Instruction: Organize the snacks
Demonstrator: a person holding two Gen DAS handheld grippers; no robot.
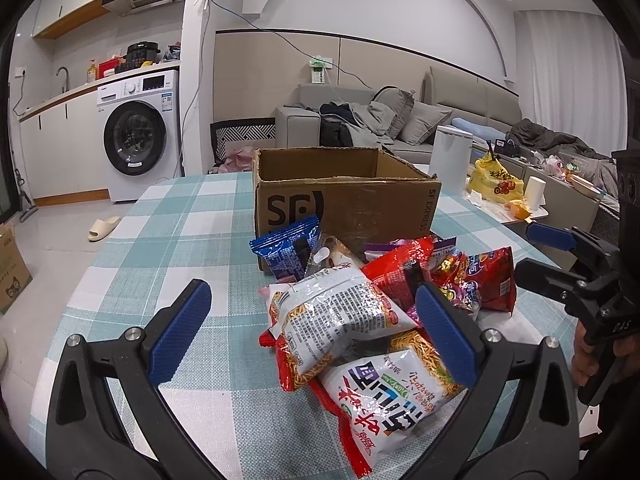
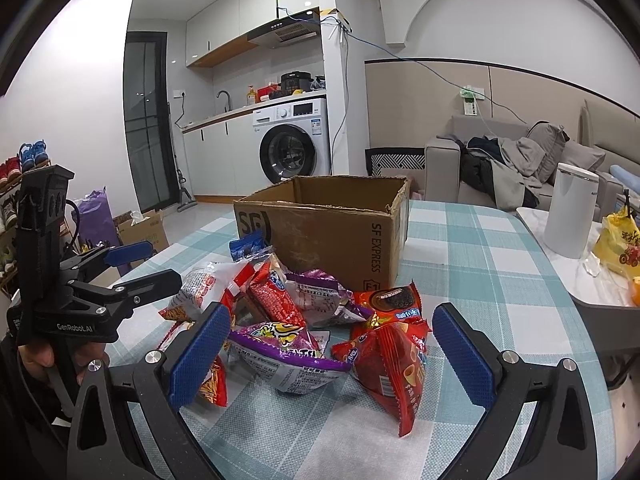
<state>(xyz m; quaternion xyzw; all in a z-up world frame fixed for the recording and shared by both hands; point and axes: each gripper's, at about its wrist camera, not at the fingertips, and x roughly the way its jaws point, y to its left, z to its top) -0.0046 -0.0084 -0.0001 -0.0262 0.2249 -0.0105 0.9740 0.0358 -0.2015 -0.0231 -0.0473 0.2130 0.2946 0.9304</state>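
A pile of snack packets lies on the checked tablecloth in front of an open cardboard box (image 1: 344, 196), which also shows in the right wrist view (image 2: 324, 228). My left gripper (image 1: 316, 332) is open, its pads either side of a white noodle-snack packet (image 1: 340, 316); a second white and red packet (image 1: 392, 396) lies nearer. My right gripper (image 2: 332, 356) is open around a purple packet (image 2: 284, 348) and a red biscuit packet (image 2: 388, 356). A blue packet (image 1: 288, 248) leans on the box. Each gripper shows in the other's view, the right one (image 1: 560, 256) and the left one (image 2: 132, 264).
The table (image 1: 160, 248) has a blue and white checked cloth. A white canister (image 2: 568, 212) and a yellow bag (image 2: 620, 240) stand on a side table at the right. A washing machine (image 1: 140, 136) and a sofa (image 1: 400, 120) are behind.
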